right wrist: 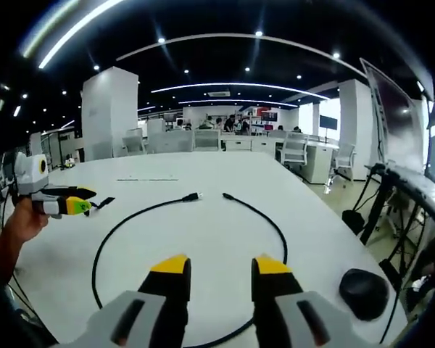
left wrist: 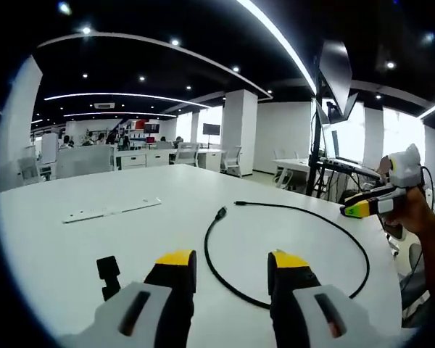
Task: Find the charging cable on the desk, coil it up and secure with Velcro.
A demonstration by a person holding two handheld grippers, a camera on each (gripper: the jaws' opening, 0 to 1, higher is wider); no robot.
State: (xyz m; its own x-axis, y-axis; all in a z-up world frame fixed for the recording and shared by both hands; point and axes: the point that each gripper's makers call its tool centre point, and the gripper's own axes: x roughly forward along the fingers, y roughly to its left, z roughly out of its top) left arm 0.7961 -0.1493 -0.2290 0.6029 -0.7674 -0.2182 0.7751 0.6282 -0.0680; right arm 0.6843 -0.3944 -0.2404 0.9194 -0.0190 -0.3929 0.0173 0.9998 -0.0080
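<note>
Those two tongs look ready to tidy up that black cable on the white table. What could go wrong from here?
1. The thin black charging cable lies flat in a wide loop, so the open right tongs may slip off it.
2. Coiled, it might spring open again.
3. The small black Velcro strap lies off beside the left tongs, easily nudged away.

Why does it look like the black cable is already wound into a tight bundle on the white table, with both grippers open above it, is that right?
Not quite. The black cable is not bundled: it lies in one wide, open loop on the white table, its two ends apart, as the right gripper view shows. The left gripper and right gripper are indeed open.
</note>
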